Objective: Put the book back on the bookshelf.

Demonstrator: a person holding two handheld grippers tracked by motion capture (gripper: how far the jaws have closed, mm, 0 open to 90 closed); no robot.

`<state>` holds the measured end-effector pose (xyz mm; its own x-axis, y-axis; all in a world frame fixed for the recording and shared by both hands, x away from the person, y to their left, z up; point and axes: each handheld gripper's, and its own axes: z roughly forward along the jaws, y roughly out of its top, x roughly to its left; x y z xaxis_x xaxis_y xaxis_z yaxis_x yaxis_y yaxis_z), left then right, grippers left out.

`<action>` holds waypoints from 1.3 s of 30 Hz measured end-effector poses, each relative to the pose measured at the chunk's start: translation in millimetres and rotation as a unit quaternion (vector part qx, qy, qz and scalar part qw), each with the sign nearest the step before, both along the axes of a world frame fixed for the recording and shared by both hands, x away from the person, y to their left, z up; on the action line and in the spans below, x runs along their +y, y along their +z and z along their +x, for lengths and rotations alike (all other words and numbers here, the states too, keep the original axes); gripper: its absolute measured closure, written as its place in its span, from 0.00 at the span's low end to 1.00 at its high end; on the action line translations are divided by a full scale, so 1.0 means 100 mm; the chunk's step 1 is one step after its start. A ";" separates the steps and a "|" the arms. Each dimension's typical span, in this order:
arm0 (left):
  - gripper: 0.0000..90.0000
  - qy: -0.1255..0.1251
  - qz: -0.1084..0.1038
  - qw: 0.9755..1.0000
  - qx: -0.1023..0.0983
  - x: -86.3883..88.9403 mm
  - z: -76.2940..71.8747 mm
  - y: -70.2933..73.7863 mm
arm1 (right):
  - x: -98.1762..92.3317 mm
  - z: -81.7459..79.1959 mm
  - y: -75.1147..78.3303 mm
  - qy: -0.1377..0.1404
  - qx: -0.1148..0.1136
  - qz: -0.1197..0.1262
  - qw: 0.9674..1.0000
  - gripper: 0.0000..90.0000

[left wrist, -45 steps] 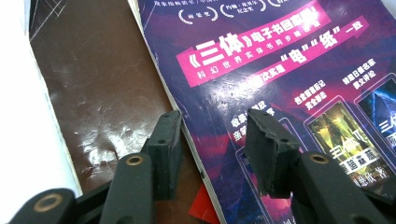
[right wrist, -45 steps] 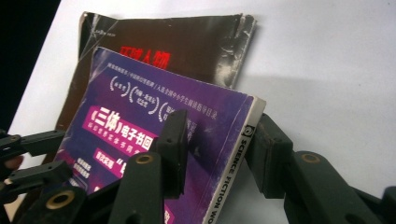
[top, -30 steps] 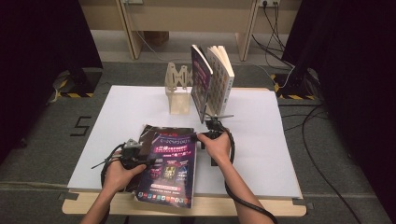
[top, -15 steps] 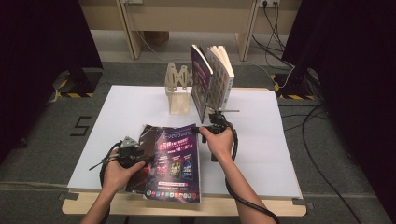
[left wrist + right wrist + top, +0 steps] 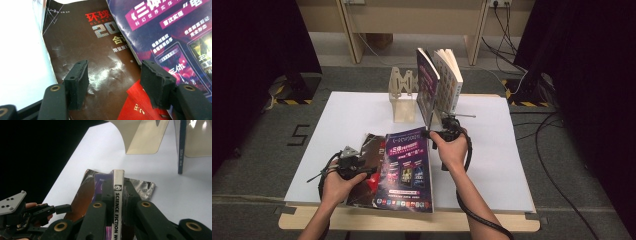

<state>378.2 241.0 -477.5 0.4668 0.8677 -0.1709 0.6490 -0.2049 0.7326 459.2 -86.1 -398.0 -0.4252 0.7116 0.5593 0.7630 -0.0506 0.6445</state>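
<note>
High view: a purple magazine (image 5: 407, 170) sits low in the centre of the frame, its far edge tilted up off the white worktop (image 5: 342, 125), overlapping a brown magazine (image 5: 367, 170) to its left. The right hand-held gripper (image 5: 432, 134) pinches the purple magazine at its upper right corner — in the right gripper view both pads clamp the white spine (image 5: 117, 202). The left hand-held gripper (image 5: 369, 172) rests at the lower left over the brown cover; its jaws have just been opening and stand spread with nothing pinched. Behind, a rack (image 5: 404, 97) and upright books (image 5: 437, 82) stand in the upper centre.
</note>
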 end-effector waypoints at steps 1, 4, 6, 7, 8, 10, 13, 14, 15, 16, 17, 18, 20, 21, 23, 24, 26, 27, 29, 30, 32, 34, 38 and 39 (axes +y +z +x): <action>0.43 0.000 0.001 1.000 0.001 0.00 0.00 0.00 | -0.01 -0.01 0.01 -0.002 0.000 0.000 1.000 0.93; 0.43 0.001 0.000 1.000 0.000 0.00 0.00 0.00 | -0.03 -0.02 0.03 -0.006 -0.007 0.001 1.000 0.93; 0.43 0.001 0.002 1.000 0.000 0.00 0.00 0.00 | -0.05 -0.02 0.05 -0.009 -0.012 0.003 1.000 0.93; 0.43 0.001 0.002 1.000 0.001 0.00 0.00 0.00 | -0.05 -0.03 0.06 -0.011 -0.013 0.003 1.000 0.93; 0.43 0.001 0.002 1.000 0.001 0.00 0.00 0.00 | -0.06 -0.03 0.07 -0.011 -0.016 0.003 1.000 0.93; 0.43 0.001 0.002 1.000 0.001 0.00 0.00 0.00 | -0.06 -0.03 0.09 -0.012 -0.021 0.002 1.000 0.93; 0.43 0.001 0.002 1.000 0.001 0.00 0.00 0.00 | -0.08 -0.05 0.12 -0.015 -0.028 0.004 0.999 0.93; 0.43 0.002 0.002 1.000 0.001 0.00 0.00 0.01 | -0.08 -0.05 0.14 -0.017 -0.030 0.004 0.999 0.93; 0.43 0.002 0.002 1.000 0.000 0.00 0.00 0.00 | -0.09 -0.06 0.15 -0.018 -0.032 0.004 0.999 0.93; 0.43 0.002 0.002 1.000 0.000 0.00 0.00 0.00 | -0.10 -0.06 0.16 -0.019 -0.035 0.004 0.999 0.93; 0.43 0.002 0.002 1.000 0.000 0.00 0.00 0.00 | -0.10 -0.06 0.17 -0.021 -0.035 0.006 0.999 0.93; 0.43 0.001 0.002 1.000 0.000 0.00 0.00 0.00 | -0.11 -0.06 0.18 -0.023 -0.037 0.006 0.999 0.93; 0.43 0.001 0.003 1.000 0.000 0.00 0.00 0.01 | -0.12 -0.06 0.19 -0.026 -0.042 0.005 0.999 0.93; 0.43 0.001 0.001 1.000 0.000 0.01 0.00 0.01 | -0.12 -0.07 0.20 -0.027 -0.044 0.006 0.999 0.93; 0.43 0.001 0.001 1.000 0.000 0.01 0.00 0.01 | -0.14 -0.07 0.21 -0.029 -0.049 0.005 0.998 0.93; 0.43 0.001 0.001 1.000 0.000 0.01 0.00 0.01 | -0.14 -0.07 0.22 -0.031 -0.049 0.006 0.998 0.93; 0.43 0.002 0.001 1.000 0.000 0.01 0.00 0.01 | -0.15 -0.07 0.22 -0.033 -0.051 0.007 0.998 0.93; 0.43 0.003 0.000 1.000 0.000 0.01 0.00 0.01 | -0.16 -0.07 0.23 -0.034 -0.053 0.007 0.998 0.93; 0.43 0.003 0.001 1.000 0.000 0.01 0.00 0.01 | -0.17 -0.08 0.24 -0.036 -0.055 0.009 0.998 0.93; 0.43 0.003 0.000 1.000 0.000 0.01 0.00 0.01 | -0.17 -0.08 0.25 -0.037 -0.059 0.009 0.998 0.93; 0.43 0.004 0.000 1.000 0.000 0.01 0.00 0.01 | -0.18 -0.08 0.28 -0.040 -0.063 0.011 0.997 0.93; 0.43 0.002 0.003 1.000 0.000 0.02 0.00 0.01 | -0.18 -0.08 0.31 -0.044 -0.073 0.009 0.996 0.93; 0.43 0.002 0.003 1.000 0.000 0.02 0.00 0.01 | -0.19 -0.08 0.38 -0.051 -0.088 0.006 0.995 0.93; 0.43 0.003 0.003 1.000 0.000 0.02 0.00 0.01 | -0.19 -0.08 0.40 -0.053 -0.090 0.006 0.994 0.93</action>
